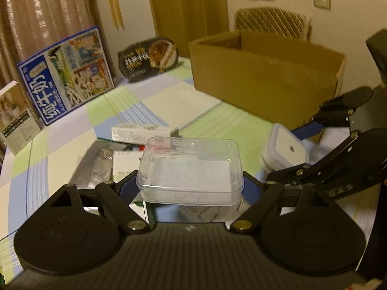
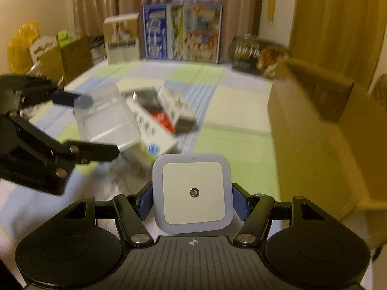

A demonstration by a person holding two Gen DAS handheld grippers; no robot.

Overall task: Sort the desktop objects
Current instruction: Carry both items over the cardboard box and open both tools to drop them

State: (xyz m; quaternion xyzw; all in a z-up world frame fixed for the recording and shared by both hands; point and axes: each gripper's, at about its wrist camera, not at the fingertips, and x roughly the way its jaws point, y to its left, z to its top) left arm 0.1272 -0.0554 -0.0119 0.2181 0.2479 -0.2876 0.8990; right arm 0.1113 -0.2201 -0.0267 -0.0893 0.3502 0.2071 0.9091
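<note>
While the left gripper (image 1: 189, 188) clamps a clear plastic case (image 1: 189, 176) with something white inside, the right gripper (image 2: 192, 201) holds a square white device (image 2: 192, 192); both hang above the counter (image 1: 169, 101), near an open cardboard box (image 1: 266, 77) whose inside is hidden.

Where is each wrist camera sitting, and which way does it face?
Left wrist: behind the left claw, clamped on the clear plastic lidded box; faces the brown cardboard carton.
Right wrist: behind the right claw, clamped on the white square sensor light; faces the curtain.
Shared: each shows the other claw and the carton.
</note>
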